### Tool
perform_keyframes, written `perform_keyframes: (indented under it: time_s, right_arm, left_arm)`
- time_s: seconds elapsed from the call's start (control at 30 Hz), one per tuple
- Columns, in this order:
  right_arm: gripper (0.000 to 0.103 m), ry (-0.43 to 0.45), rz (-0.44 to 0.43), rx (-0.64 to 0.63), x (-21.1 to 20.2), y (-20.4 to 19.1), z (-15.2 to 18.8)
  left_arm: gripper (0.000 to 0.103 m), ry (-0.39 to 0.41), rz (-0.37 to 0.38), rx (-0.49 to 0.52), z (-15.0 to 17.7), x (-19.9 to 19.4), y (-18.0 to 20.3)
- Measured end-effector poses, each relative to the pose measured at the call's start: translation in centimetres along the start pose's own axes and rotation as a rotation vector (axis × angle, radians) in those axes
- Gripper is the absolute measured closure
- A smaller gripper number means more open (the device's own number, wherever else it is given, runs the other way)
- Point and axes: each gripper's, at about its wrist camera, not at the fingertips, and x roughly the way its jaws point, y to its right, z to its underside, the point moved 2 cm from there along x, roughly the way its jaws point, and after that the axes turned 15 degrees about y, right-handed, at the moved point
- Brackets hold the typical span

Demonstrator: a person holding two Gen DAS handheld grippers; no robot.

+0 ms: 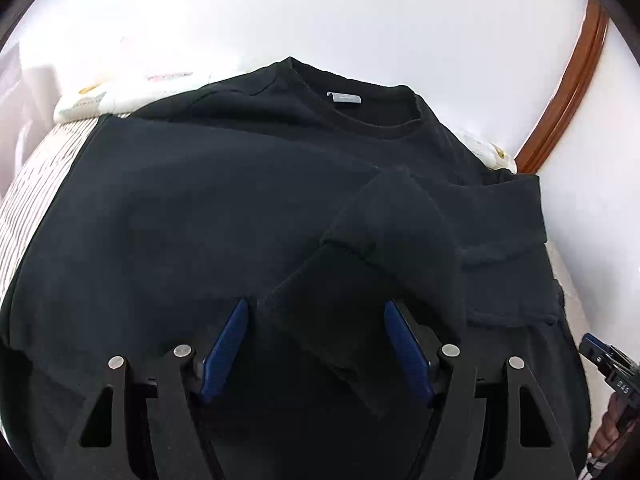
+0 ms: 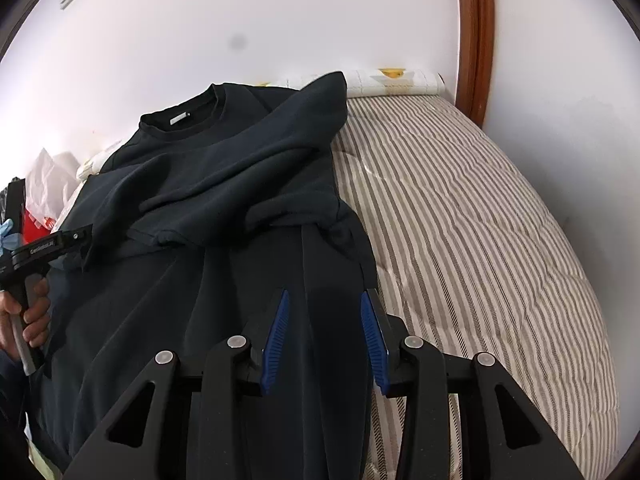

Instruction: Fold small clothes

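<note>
Sweatshirt [image 2: 224, 168] was dark navy, its neck label [image 1: 344, 98] pale grey. Bed cover [image 2: 460, 208] bore beige-and-white stripes. Claw pads [image 2: 276, 340] were blue. Door frame [image 2: 476, 40] was reddish-brown.

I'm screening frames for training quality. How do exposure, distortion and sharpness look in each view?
Left wrist view: the wall blows out white, the dark sweatshirt loses fold detail, and the fisheye bends the door frame. Right wrist view: lighting is more even, the striped bedcover is sharp, and the edges curve.

Sweatshirt [image 2: 224, 184] on the bed [image 2: 460, 208]; pillow [image 2: 396, 80] behind it.
</note>
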Motion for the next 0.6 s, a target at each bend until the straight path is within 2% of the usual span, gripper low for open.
perform_keyframes:
  time_s: [0.1,0.13,0.17,0.2,0.3,0.4,0.47,0.53,0.6]
  right_arm:
    - [0.066,-0.008,0.009,0.009,0.2,0.0,0.3]
    - [0.066,-0.008,0.011,0.009,0.2,-0.1,0.3]
    - [0.066,-0.006,0.009,0.012,0.2,-0.2,0.2]
    - [0.066,-0.005,0.006,0.015,0.3,-0.2,0.1]
    - [0.066,0.006,0.005,0.009,0.3,-0.7,-0.7]
    - [0.066,0.027,-0.002,-0.008,-0.1,-1.5,-1.7]
    - [0.066,0.045,-0.011,-0.024,-0.3,-2.3,-2.5]
    - [0.066,0.063,-0.017,-0.049,-0.2,-3.3,-3.3]
    - [0.066,0.069,-0.018,-0.06,0.1,-4.0,-3.9]
  left_arm:
    - [0.051,0.016,-0.012,0.005,-0.2,0.0,0.1]
    - [0.064,0.02,-0.024,0.012,-0.2,-0.2,0.0]
    - [0.085,0.02,-0.032,0.018,-0.1,-0.3,-0.1]
    - [0.093,0.015,-0.041,0.021,-0.1,-0.3,-0.3]
    - [0.097,0.024,-0.027,-0.019,-0.5,-1.2,-1.2]
    - [0.097,0.087,-0.039,-0.052,-1.9,-3.7,-2.7]
    - [0.097,0.127,-0.063,-0.037,-3.0,-4.9,-3.5]
    - [0.097,0.172,-0.119,0.014,-4.3,-6.4,-4.8]
    - [0.097,0.179,-0.144,0.039,-4.9,-6.9,-5.7]
